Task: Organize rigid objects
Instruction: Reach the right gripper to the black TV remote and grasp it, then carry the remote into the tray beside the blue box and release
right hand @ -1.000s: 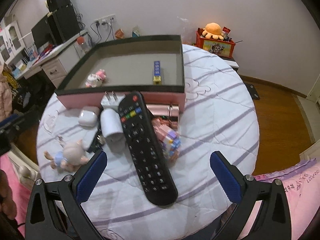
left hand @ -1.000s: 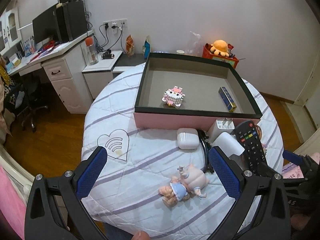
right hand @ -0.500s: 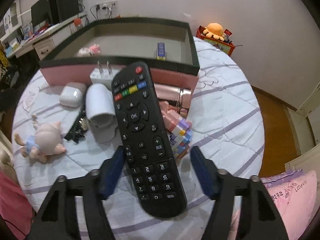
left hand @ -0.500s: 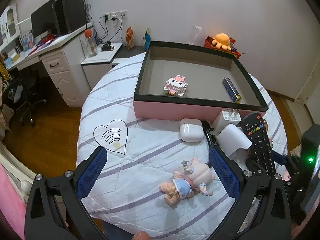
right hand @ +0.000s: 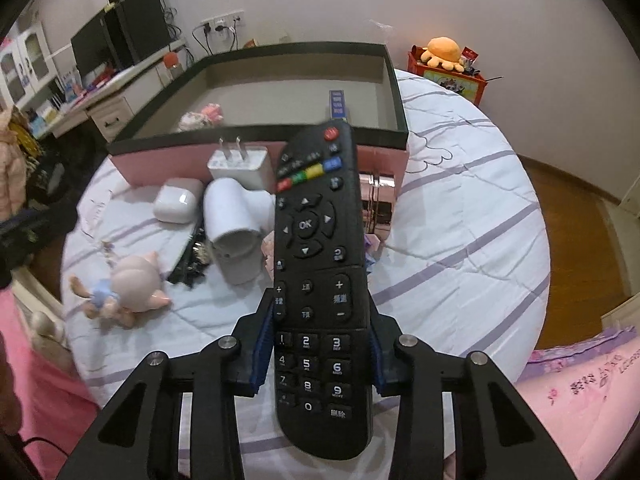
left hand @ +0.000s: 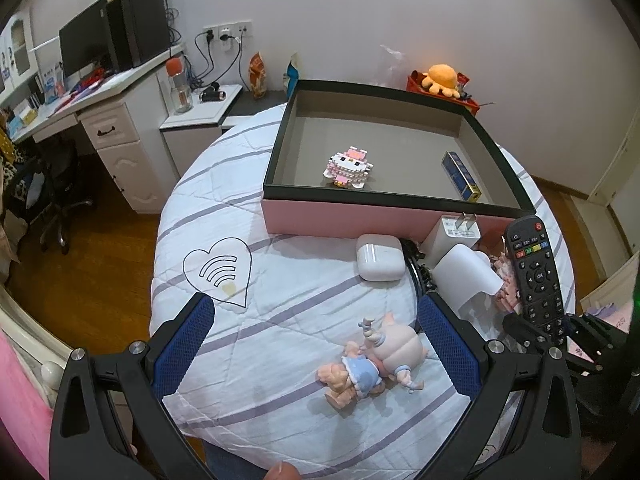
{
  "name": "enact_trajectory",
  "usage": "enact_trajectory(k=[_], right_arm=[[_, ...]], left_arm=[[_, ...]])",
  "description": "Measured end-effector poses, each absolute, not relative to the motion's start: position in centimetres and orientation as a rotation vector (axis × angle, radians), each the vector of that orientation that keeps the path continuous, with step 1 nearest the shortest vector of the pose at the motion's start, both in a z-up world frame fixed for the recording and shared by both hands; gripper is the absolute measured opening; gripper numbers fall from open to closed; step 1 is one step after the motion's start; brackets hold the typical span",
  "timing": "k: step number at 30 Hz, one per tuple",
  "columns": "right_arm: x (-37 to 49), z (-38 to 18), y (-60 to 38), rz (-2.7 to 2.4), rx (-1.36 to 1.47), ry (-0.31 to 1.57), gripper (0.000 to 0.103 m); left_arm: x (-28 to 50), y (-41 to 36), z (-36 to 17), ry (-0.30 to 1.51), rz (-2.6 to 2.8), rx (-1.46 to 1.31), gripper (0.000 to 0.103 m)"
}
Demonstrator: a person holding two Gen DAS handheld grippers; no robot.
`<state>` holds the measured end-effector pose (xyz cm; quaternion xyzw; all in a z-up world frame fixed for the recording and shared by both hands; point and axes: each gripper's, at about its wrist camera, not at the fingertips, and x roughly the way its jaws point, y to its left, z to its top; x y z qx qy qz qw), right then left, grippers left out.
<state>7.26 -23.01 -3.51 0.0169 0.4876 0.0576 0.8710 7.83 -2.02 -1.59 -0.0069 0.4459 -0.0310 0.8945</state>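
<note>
Right gripper (right hand: 316, 354): blue pads closed against the two long edges of the black remote (right hand: 318, 280), at about the number keys. The remote points forward toward the box, its red power key farthest from the camera, and appears raised off the quilt. In the left wrist view the same remote (left hand: 534, 270) shows at the right margin.

Handling, judged: the remote is a stiff plastic bar, light, with smooth sides. The grip sits toward the rear end, so the long front may sag or pivot if the pads slip. A hold nearer the middle would balance it better. Not fragile, but the keys could be pressed on a bad set-down.

Left gripper (left hand: 316, 344): spread wide, holding nothing, above the near part of the quilt (left hand: 280, 320). A small pig figure (left hand: 376, 364) lies on its side between its fingers in the view, untouched.

Middle ground: white earbud case (left hand: 379, 256), white cylinder (right hand: 232, 228) lying on its side, a black comb-like item (right hand: 192, 258) beside it (identity unclear), white charger plug (right hand: 238, 162) against the box wall, a shiny pink metal piece (right hand: 378, 208) and pastel blocks partly hidden behind the remote.

Far: pink box (left hand: 352, 220) with dark rim, open top. Inside: a pink-and-white brick figure (left hand: 349, 167) at centre-left, a blue carton (left hand: 460, 175) along the right wall. Much of the floor is bare, so there looks to be room for the remote lying flat.
</note>
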Motion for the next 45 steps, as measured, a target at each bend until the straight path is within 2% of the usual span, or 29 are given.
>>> enact_trajectory(k=[17,20,24,36,45], right_arm=[[7.4,-4.0,-22.9,0.139,0.034,1.043,0.037],[7.3,-3.7,-22.8,0.136,0.024,1.037,0.031],[7.1,-3.1,-22.9,0.142,0.027,1.028,0.017],[7.1,0.2,-22.4,0.19,0.042,0.966,0.017],[12.4,5.3,-21.2,0.251,0.025,0.856,0.017]], left_arm=[[7.7,-2.0,-1.5,0.933,-0.064,-0.02,0.103],[7.8,-2.1,-1.6,0.933,-0.063,-0.022,0.103],[7.9,-2.1,-1.6,0.934,-0.064,-0.025,0.103],[8.6,-1.8,-0.8,0.909,-0.072,-0.021,0.103],[13.6,-0.9,2.4,0.82,-0.042,-0.009,0.103]])
